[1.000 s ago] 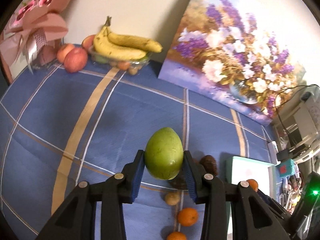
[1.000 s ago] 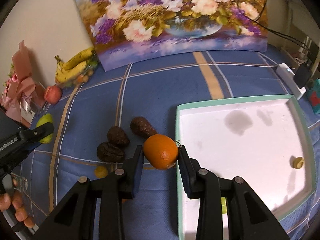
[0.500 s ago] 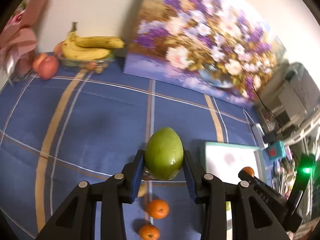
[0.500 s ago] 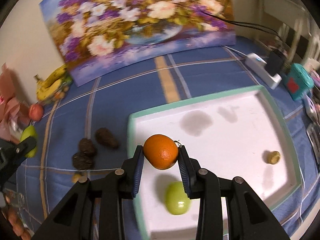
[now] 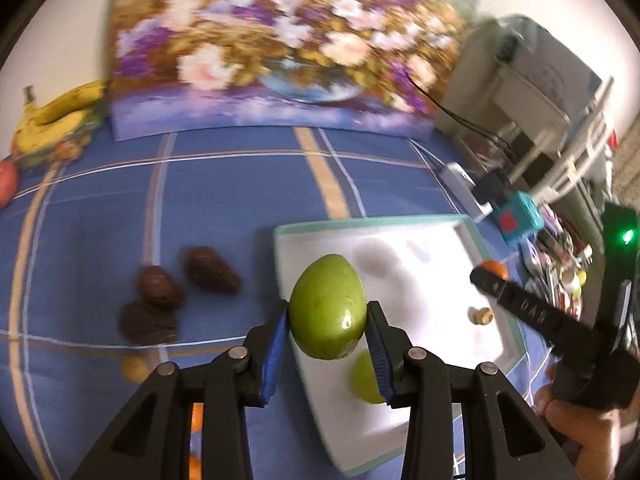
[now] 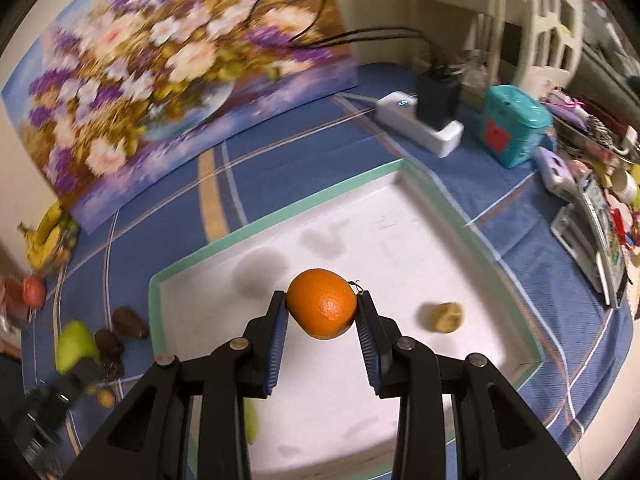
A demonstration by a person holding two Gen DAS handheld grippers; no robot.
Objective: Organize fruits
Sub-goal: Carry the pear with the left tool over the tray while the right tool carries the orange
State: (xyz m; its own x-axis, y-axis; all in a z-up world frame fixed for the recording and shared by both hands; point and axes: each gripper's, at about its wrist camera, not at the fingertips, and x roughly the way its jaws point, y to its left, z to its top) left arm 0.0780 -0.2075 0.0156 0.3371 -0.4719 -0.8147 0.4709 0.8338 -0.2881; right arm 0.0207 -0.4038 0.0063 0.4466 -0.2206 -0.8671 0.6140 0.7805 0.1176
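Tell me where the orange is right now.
In the right wrist view the orange sits clamped in the right gripper, held above the white tray, left of a small tan fruit.

Home room: plaid tablecloth (image 6: 304,148), floral painting (image 6: 152,80) against wall, bananas (image 5: 60,112), cluttered shelf (image 6: 548,20).

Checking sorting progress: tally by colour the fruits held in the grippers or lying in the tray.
Green: 2, the held green fruit in the left gripper and the tray green fruit
Orange: 1, the orange in the right gripper
Tan: 1, the small tan fruit in the tray
Total: 4
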